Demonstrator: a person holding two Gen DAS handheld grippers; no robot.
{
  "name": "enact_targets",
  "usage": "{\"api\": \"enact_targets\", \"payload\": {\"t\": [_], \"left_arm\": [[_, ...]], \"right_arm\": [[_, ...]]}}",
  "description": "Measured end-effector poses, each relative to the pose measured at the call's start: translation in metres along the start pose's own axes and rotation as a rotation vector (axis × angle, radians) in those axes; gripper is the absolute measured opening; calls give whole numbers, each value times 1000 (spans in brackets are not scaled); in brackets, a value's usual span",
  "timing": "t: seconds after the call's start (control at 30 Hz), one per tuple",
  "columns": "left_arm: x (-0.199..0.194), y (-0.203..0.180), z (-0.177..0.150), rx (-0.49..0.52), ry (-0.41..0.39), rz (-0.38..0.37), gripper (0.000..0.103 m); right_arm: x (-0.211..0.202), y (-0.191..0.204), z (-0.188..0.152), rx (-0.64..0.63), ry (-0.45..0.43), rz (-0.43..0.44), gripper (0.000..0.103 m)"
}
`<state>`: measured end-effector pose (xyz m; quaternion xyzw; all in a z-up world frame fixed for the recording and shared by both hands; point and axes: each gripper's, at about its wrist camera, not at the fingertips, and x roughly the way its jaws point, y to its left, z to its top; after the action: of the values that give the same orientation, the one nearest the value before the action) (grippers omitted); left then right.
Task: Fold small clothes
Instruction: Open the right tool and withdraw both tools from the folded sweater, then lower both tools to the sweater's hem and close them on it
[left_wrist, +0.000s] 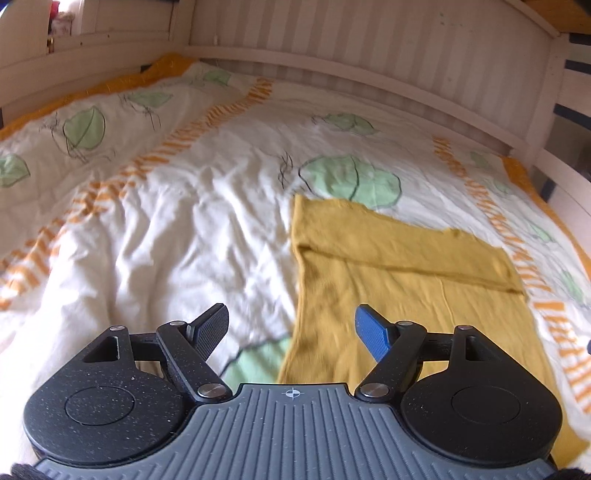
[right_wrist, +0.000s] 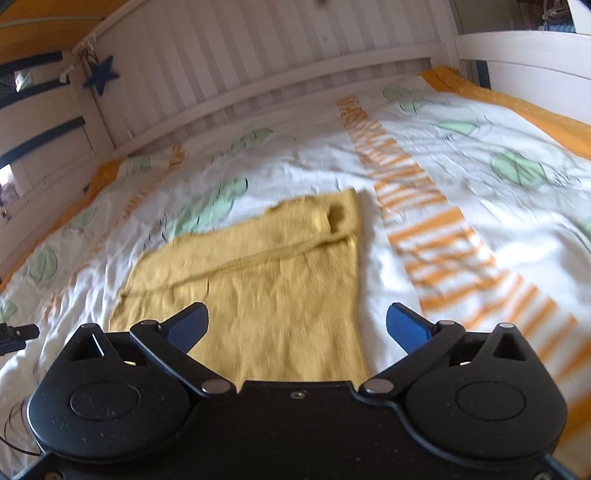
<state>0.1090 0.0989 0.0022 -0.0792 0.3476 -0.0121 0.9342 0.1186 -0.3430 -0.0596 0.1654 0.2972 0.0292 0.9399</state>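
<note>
Bed with white slatted wooden frame (left_wrist: 332, 40) fills both views; I see its rails along the far edge and both side edges. Over it lies a white quilted bedspread (left_wrist: 177, 206) with green leaf prints, bands of orange stripes and an orange border, rumpled throughout.

The task's thing, a mustard-yellow knitted garment (left_wrist: 406, 280), lies flat on the bedspread, partly folded: one fold edge runs across it toward the far rail, and a tube-like end, sleeve or leg, I cannot tell which, lies at its far corner in the right wrist view (right_wrist: 338, 218). From the left wrist it sits right of centre; from the right wrist, centre-left, reaching down under my gripper body.

A dark blue wooden star (right_wrist: 100, 75) hangs on the frame post at the far left corner in the right wrist view. Nothing lies on top of the garment. No writing I can read; both views are motion-blurred.

Left gripper (left_wrist: 291, 330): jaws apart at a fair width, nothing between them, above the garment's left edge and clear of it. Right gripper (right_wrist: 297, 326): jaws spread fully wide, empty, hovering over the garment's near part, not gripping it.
</note>
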Motion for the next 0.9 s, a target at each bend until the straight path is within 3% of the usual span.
{"api": "enact_targets", "payload": {"t": [0.43,0.9], "left_arm": [[1,11,-65,51,186,-57,74],[22,10,-79,116,305,-90,74]], "right_arm": [[-23,-14,-53,89,165,-45,103],[-15,-14,-58,65,287,-20,103]]}}
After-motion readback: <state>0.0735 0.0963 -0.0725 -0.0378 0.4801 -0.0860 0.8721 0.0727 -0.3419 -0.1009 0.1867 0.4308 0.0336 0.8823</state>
